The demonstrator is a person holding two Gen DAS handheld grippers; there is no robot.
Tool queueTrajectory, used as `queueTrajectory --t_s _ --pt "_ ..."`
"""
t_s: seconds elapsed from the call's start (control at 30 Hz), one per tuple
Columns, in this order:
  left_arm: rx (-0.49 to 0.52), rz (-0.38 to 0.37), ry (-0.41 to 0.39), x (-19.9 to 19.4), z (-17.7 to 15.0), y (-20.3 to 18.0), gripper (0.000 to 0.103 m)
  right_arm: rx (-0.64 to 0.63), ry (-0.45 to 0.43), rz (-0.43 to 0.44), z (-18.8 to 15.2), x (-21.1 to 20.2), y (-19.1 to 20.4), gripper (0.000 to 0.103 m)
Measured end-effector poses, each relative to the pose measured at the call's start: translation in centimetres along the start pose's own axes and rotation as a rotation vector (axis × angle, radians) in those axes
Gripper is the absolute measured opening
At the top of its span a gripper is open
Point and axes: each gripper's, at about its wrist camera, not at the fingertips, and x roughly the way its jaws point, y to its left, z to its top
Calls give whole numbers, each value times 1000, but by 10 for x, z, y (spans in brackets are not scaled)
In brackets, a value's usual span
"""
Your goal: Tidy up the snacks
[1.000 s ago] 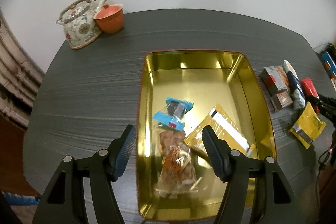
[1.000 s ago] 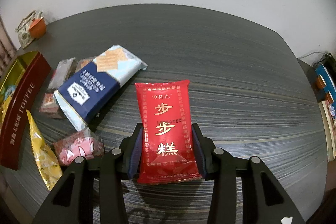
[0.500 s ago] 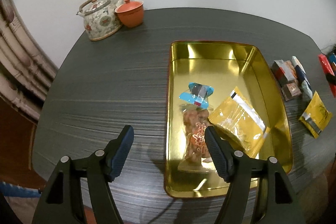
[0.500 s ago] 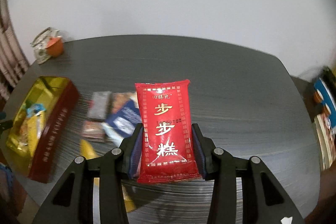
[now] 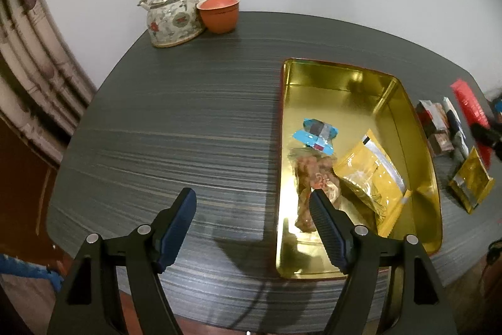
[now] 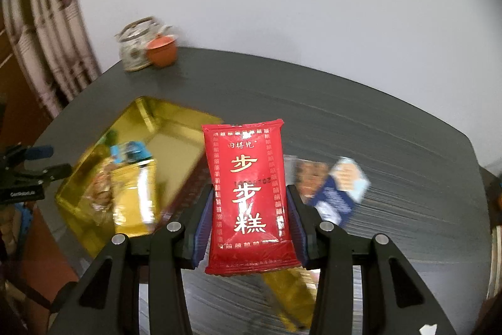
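A red foil snack packet with gold characters (image 6: pixel 249 197) is clamped in the right gripper (image 6: pixel 249 220) above the table, near the gold rectangular tin (image 5: pixel 422 153). Three snacks already lie inside; several are left outside, right of it. The left gripper (image 5: pixel 252 209) is spread, empty.

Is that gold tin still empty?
No, the gold tin already holds three snacks: a blue-wrapped candy, a clear bag of brown snacks and a yellow packet.
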Motion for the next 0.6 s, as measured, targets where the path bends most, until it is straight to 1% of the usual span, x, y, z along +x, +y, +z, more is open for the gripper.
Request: queueTrajectory --t_s 0.2,0.37,0.6 --pt "-26 5 6 -1 -6 8 75 -72 20 54 2 16 39 40" --pt "-35 8 2 -2 -6 13 75 -109 42 77 6 35 60 40" --pt "-58 8 2 -1 -4 19 75 -140 63 95 7 55 80 40"
